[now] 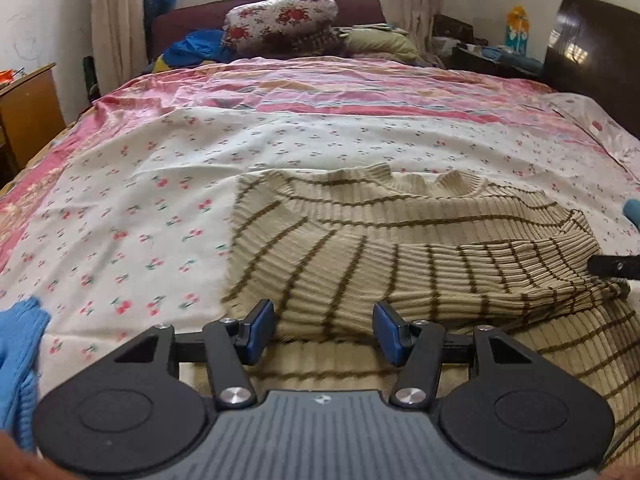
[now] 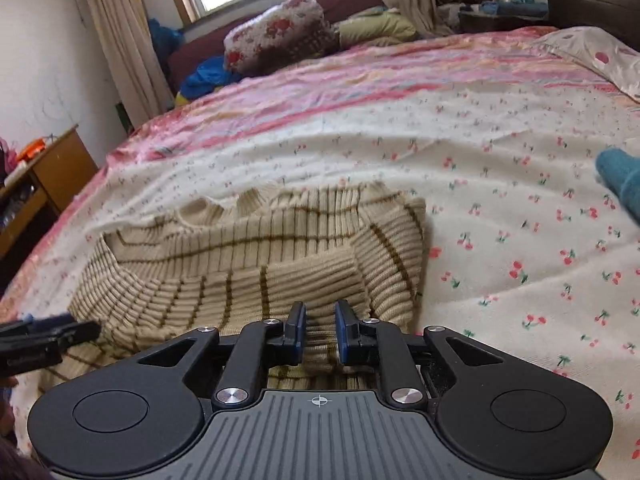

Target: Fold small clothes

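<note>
A beige ribbed sweater with brown stripes [image 1: 400,248] lies on the cherry-print bedsheet [image 1: 140,208], both sleeves folded across its body. My left gripper [image 1: 324,328] is open, its jaws wide apart over the sweater's lower left part, holding nothing. In the right wrist view the same sweater [image 2: 248,256] lies ahead. My right gripper [image 2: 320,330] has its jaws narrowly apart with the folded sleeve's fabric between them. The right gripper's tip shows at the right edge of the left view [image 1: 614,266]; the left gripper shows at the left edge of the right view [image 2: 44,340].
A light blue knit garment [image 1: 20,360] lies at the near left. A teal garment [image 2: 620,180] lies on the sheet at the right. Pillows and a floral quilt [image 1: 280,20] are piled at the headboard. A wooden cabinet [image 1: 28,112] stands left of the bed.
</note>
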`<state>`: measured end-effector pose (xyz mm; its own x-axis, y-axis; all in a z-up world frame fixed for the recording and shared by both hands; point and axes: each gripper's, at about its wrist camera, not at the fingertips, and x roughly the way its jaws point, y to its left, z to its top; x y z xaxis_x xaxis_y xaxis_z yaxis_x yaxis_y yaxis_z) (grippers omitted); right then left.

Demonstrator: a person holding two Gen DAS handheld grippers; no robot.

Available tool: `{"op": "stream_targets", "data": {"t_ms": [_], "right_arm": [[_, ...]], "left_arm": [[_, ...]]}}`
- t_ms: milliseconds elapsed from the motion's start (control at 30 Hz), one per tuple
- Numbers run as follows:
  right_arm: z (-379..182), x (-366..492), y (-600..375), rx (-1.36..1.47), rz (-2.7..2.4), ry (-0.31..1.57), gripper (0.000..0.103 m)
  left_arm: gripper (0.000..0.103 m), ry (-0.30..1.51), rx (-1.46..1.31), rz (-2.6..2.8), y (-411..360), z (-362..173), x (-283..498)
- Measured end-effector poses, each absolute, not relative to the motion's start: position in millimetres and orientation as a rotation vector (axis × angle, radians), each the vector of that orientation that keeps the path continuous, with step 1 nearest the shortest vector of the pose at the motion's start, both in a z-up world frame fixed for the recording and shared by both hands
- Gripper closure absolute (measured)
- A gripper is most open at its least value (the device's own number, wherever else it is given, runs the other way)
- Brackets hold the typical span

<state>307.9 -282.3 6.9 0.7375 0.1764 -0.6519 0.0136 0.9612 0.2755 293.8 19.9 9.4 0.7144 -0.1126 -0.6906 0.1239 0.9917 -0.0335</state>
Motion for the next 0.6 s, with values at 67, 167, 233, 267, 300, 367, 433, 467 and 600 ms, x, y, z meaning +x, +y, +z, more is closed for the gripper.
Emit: {"op": "stream_targets", "data": {"t_ms": [67, 167, 233, 267, 300, 367, 433, 467, 600], "right_arm": [[10, 304, -282, 0.273, 0.095, 0.730, 0.083], [7, 302, -280, 0.257, 0.093, 0.762, 0.082], [2, 299, -278, 0.244, 0.086, 0.780, 0.082], [3, 296, -276, 0.236, 0.085, 0.778, 0.082], [6, 291, -274, 0.226, 0.086, 0.776, 0.082], [12, 282, -273, 0.221, 0.092, 0.767, 0.082], [15, 275, -273, 0.243, 0.094, 0.781, 0.081], [16, 272, -273, 0.258, 0.093, 0.796, 0.081], [16, 244, -273, 0.284, 0.105, 0.836, 0.080]], "left_arm": [[0.043, 0.774, -0.013, -0.116, 31, 9, 284], [0.043, 0.814, -0.041, -0.092, 48, 1, 270], [0.043, 0.808, -0.051, -0.099, 54, 0, 255], [0.043, 0.805, -0.052, -0.103, 55, 0, 248], [0.043, 0.803, -0.052, -0.104, 56, 1, 240], [0.043, 0.804, -0.057, -0.110, 58, 2, 225], [0.043, 0.817, -0.070, -0.116, 62, 1, 213], [0.043, 0.821, -0.077, -0.116, 65, 1, 205], [0.043, 0.851, -0.124, -0.116, 82, -3, 174]]}}
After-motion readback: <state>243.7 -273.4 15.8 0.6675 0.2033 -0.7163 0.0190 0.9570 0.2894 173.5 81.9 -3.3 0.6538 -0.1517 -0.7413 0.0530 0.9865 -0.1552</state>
